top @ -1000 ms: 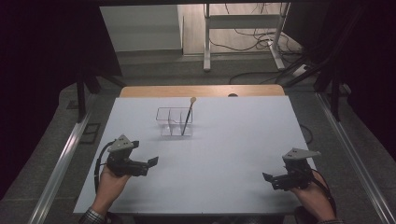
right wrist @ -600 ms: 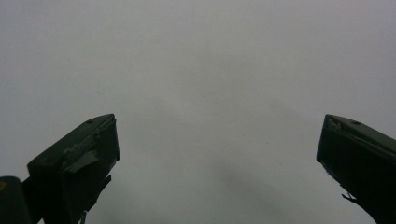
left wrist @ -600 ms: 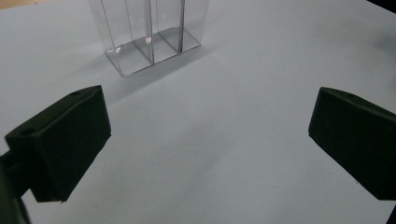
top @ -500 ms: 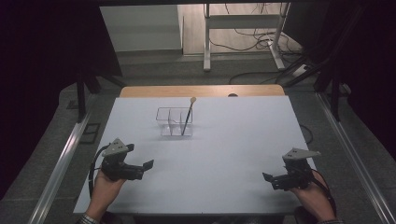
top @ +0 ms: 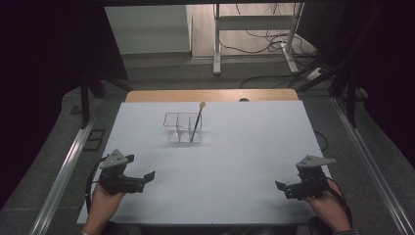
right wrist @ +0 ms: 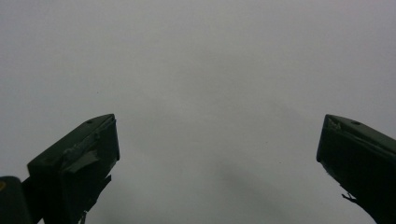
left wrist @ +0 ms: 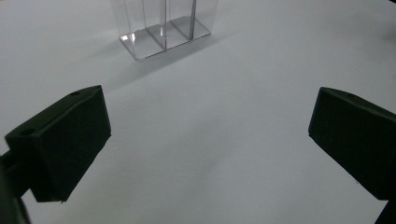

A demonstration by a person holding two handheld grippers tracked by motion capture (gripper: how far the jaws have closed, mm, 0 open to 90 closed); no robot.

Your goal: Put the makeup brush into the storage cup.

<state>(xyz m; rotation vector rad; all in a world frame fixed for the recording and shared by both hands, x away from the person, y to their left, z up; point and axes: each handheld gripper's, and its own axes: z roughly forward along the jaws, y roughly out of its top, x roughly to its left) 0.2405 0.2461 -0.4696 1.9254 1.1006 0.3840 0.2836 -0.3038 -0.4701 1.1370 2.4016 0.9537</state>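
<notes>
- Since the earlier frame the left tongs [top: 147, 175] have drawn back toward the bench's [top: 244, 147] near edge at 7 o'clock; the right tongs [top: 280, 186] rest at 5 o'clock.
- Both tongs stand wide open, holding nothing.
- The clear organizer [top: 183, 128], with a stick [top: 196, 123] upright in its right compartment, sits toward 12 o'clock.
- Step judged: a pause between moves; any next grasp calls for a forward reach to the stick.

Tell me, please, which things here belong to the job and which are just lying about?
Job:
- clear organizer
- stick standing in its right compartment
- left claw, open
- right claw, open

Lying about:
- metal stand beyond the table
- floor cables
</notes>
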